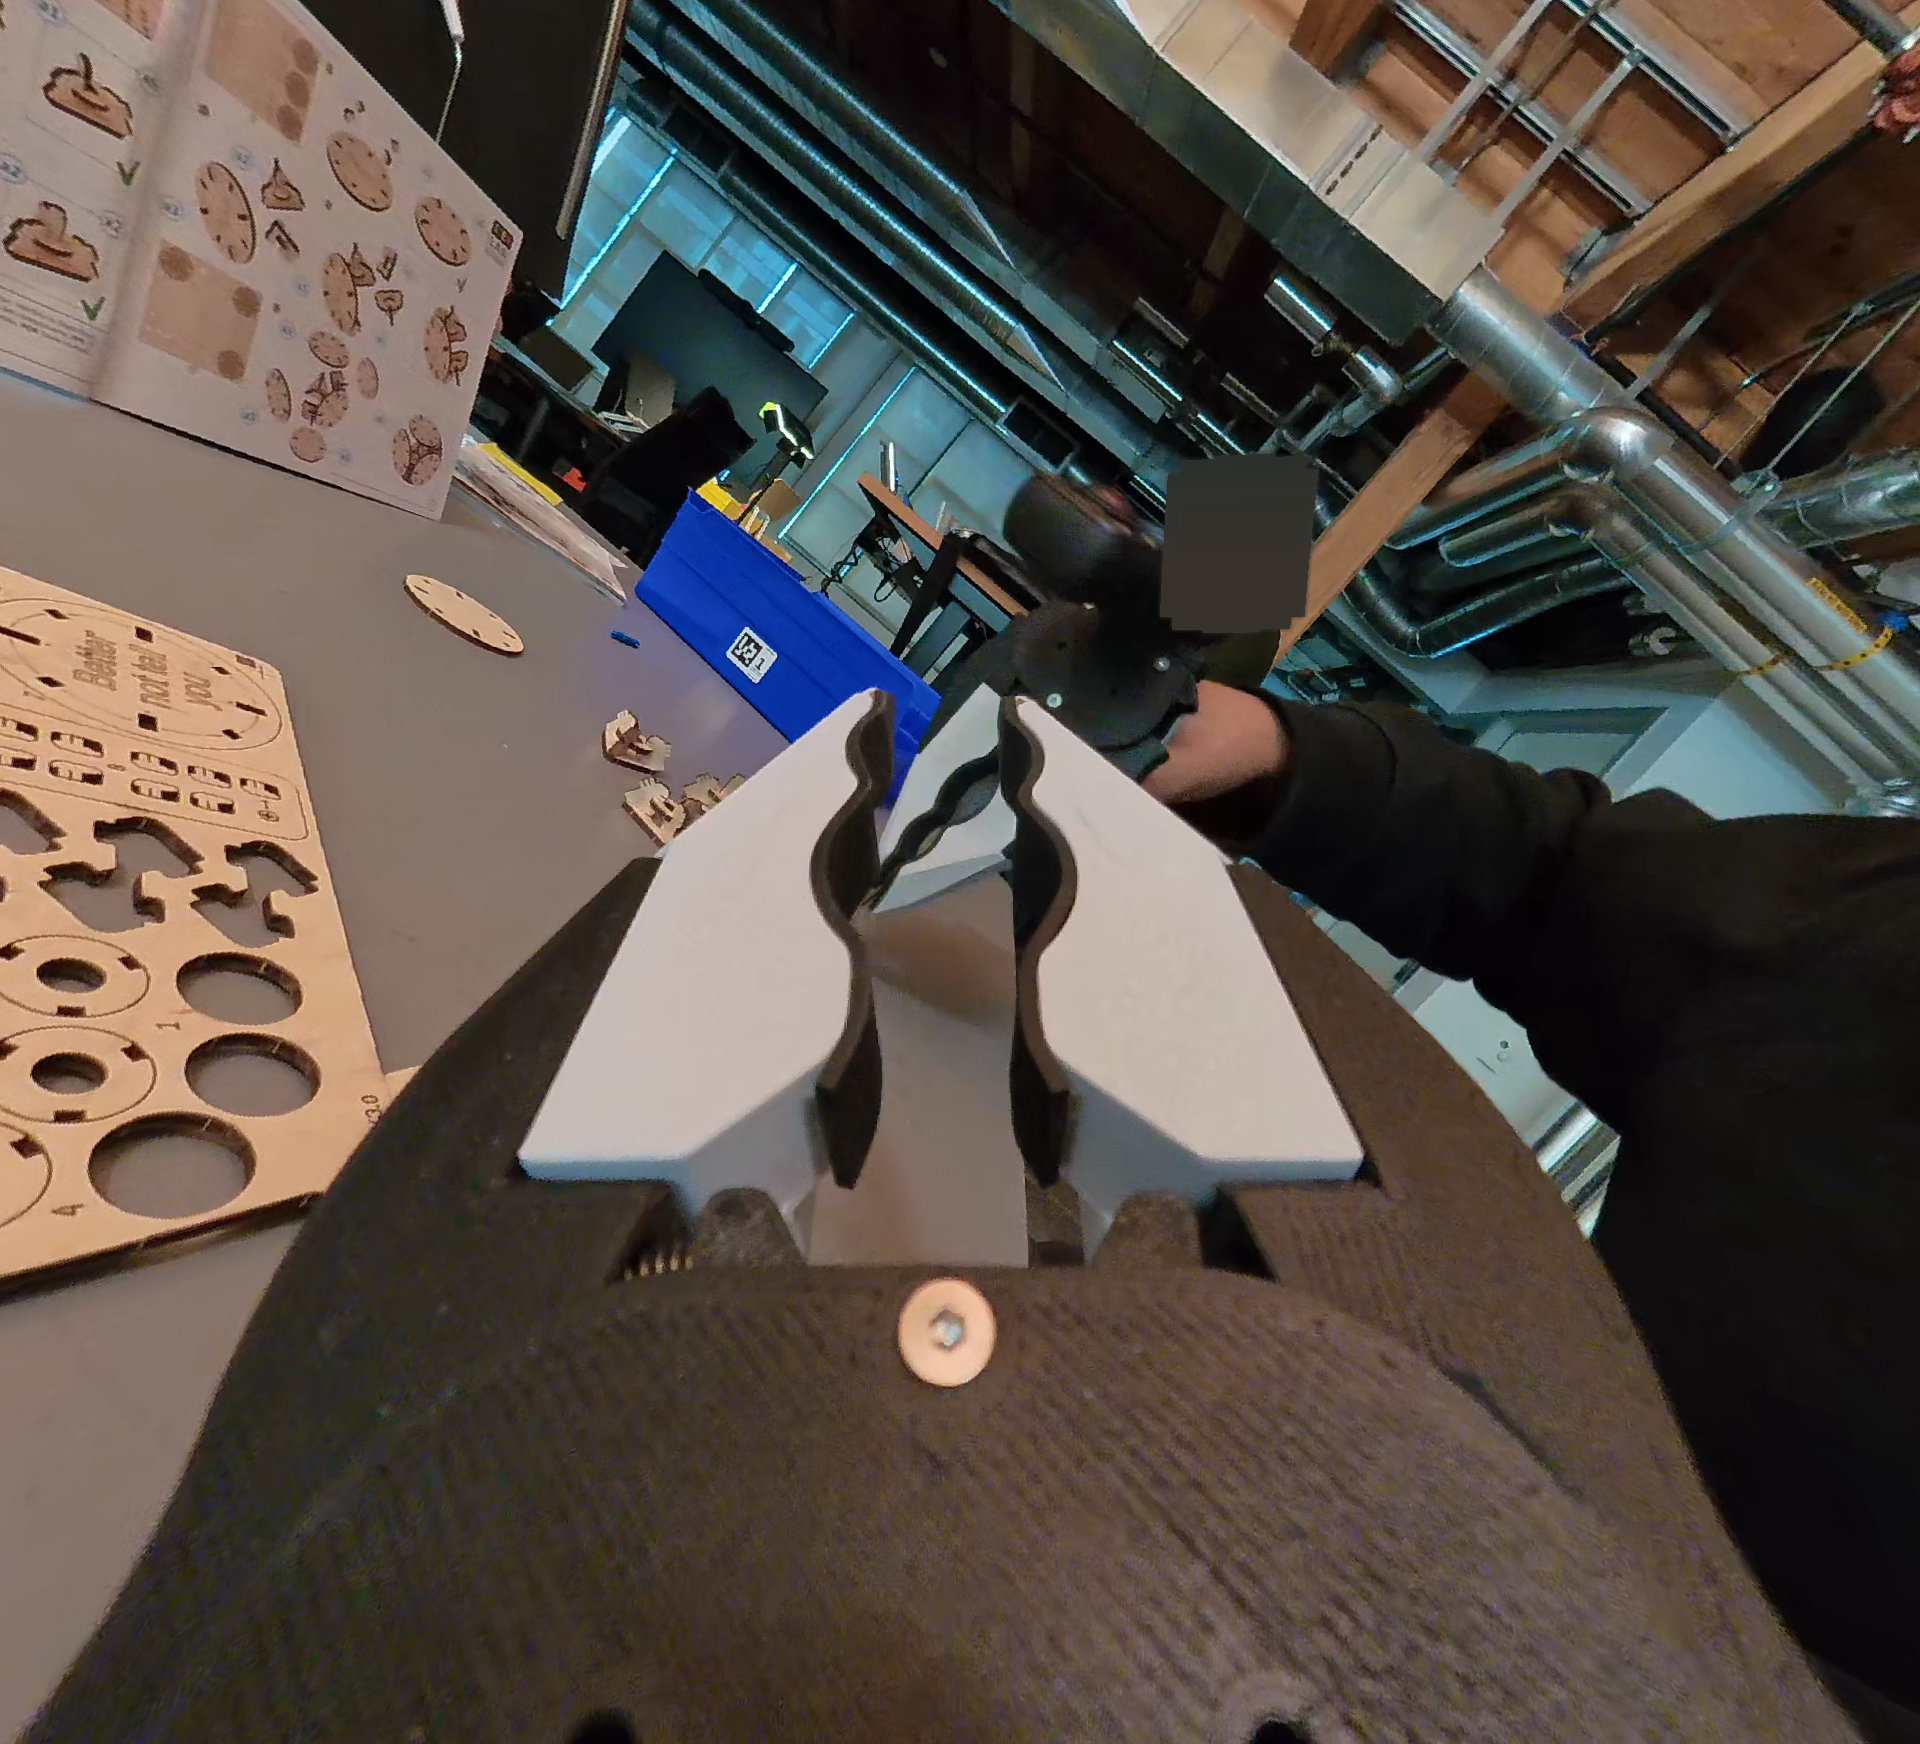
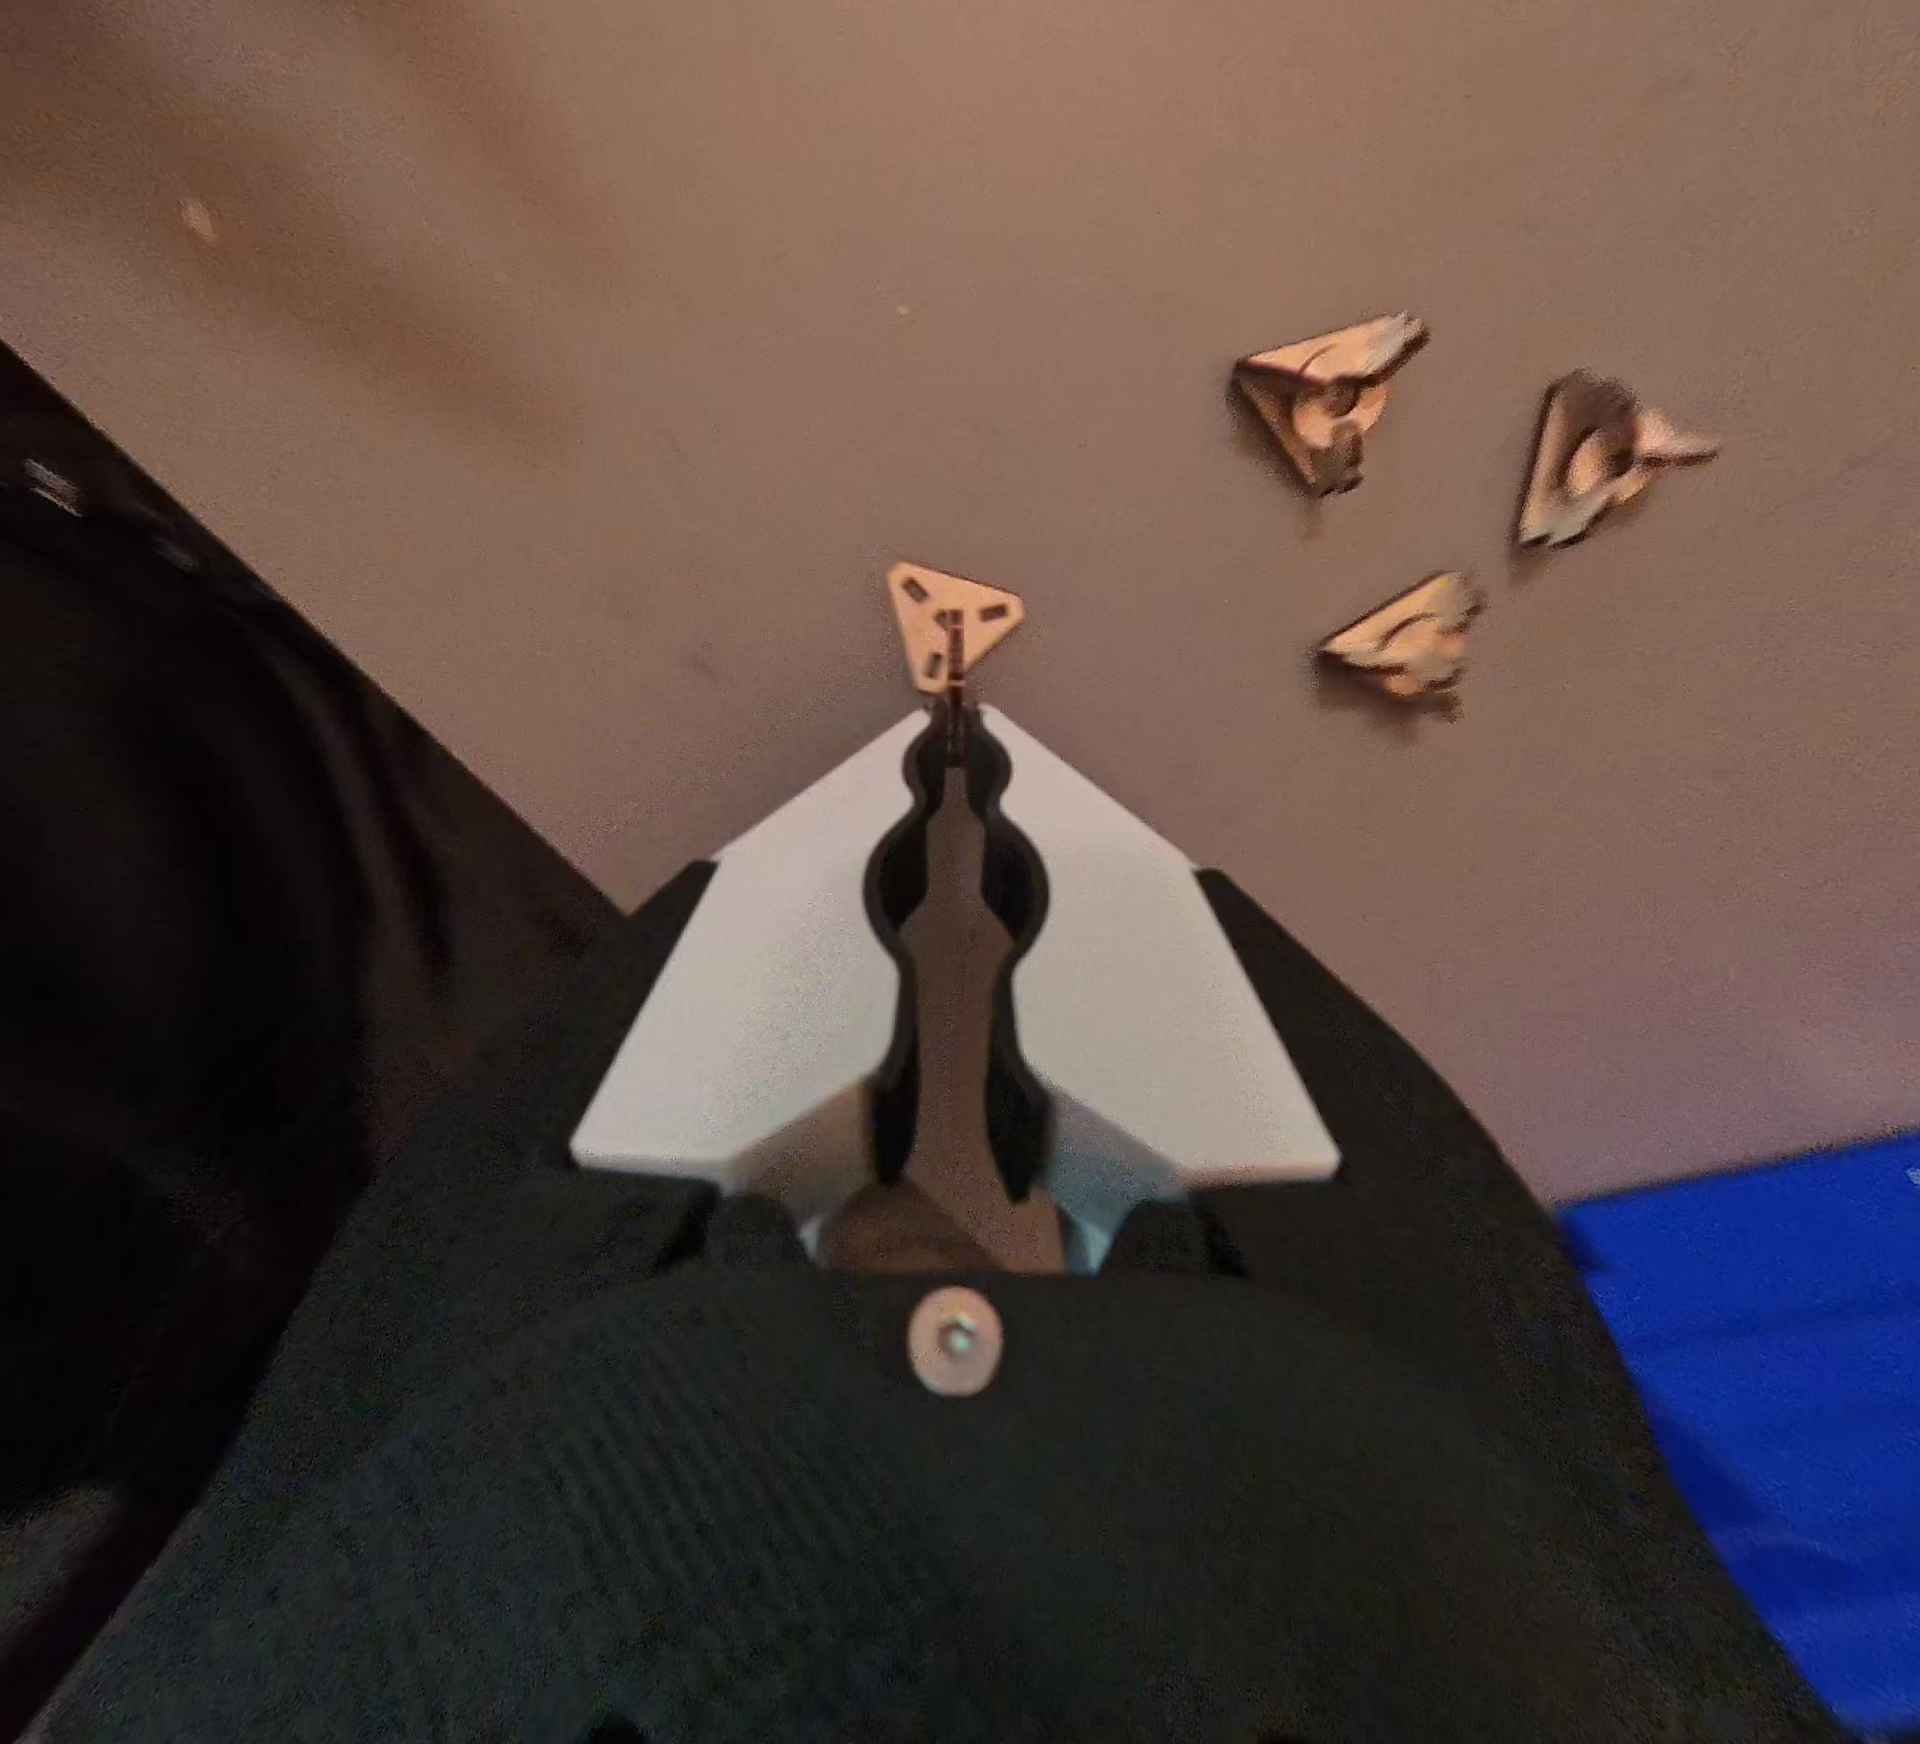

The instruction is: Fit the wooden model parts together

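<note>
My left gripper [image 1: 945, 718] is open, with nothing between its pads, held above the grey table [image 1: 436, 842]. Just past its tips is my right gripper [image 1: 904, 853], held by a hand in a black sleeve [image 1: 1507, 863]. In the right wrist view my right gripper [image 2: 951, 733] is shut on a thin wooden piece [image 2: 951, 707] seen edge-on. That piece runs to a small triangular wooden plate [image 2: 935, 614] with slots. Three small assembled wooden parts [image 2: 1403, 640] lie on the table [image 2: 727, 240] to the right of it.
A laser-cut plywood sheet [image 1: 135, 915] lies at the left, with a round wooden disc [image 1: 462, 614] and small wooden assemblies [image 1: 634, 744] beyond it. An open instruction booklet [image 1: 260, 219] stands behind. A blue bin [image 1: 769, 624] sits at the table's far edge; it also shows in the right wrist view [image 2: 1766, 1382]. Some 20 cm of space lies between my two pairs of fingers.
</note>
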Available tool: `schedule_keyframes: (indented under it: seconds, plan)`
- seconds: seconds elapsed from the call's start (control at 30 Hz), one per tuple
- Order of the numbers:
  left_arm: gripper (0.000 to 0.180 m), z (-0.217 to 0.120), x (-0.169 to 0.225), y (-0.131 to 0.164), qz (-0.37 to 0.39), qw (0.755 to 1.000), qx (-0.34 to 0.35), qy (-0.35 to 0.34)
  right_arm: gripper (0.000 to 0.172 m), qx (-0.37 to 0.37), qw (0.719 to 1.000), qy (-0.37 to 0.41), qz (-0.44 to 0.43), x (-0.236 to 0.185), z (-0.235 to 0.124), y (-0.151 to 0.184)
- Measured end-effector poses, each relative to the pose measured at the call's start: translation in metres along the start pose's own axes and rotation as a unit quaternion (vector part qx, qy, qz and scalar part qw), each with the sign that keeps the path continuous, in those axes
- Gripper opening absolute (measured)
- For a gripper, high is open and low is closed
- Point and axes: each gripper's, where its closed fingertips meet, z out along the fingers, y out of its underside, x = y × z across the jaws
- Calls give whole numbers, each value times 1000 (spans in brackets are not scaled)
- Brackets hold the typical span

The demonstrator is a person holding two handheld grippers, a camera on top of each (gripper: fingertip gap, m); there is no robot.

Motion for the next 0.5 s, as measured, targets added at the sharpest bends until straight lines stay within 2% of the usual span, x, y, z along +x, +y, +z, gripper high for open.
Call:
schedule_keyframes:
  seconds: [0.07,0.13,0.2,0.3,0.5]
  plan:
    - [19,0,0,1,4,1000,-3,-3,1,-31,990,44,-134,3,1,0]
    - [19,1,0,2,8,1000,-6,-6,1,-53,956,83,-275,1,4,-1]
    - [19,1,0,3,11,1000,-9,-8,1,-76,927,108,-350,0,7,-1]
    - [19,2,0,4,12,1000,-11,-9,1,-108,921,98,-361,-3,12,2]
    - [19,2,-1,4,11,1000,-11,-9,9,-105,948,50,-296,-5,16,-3]
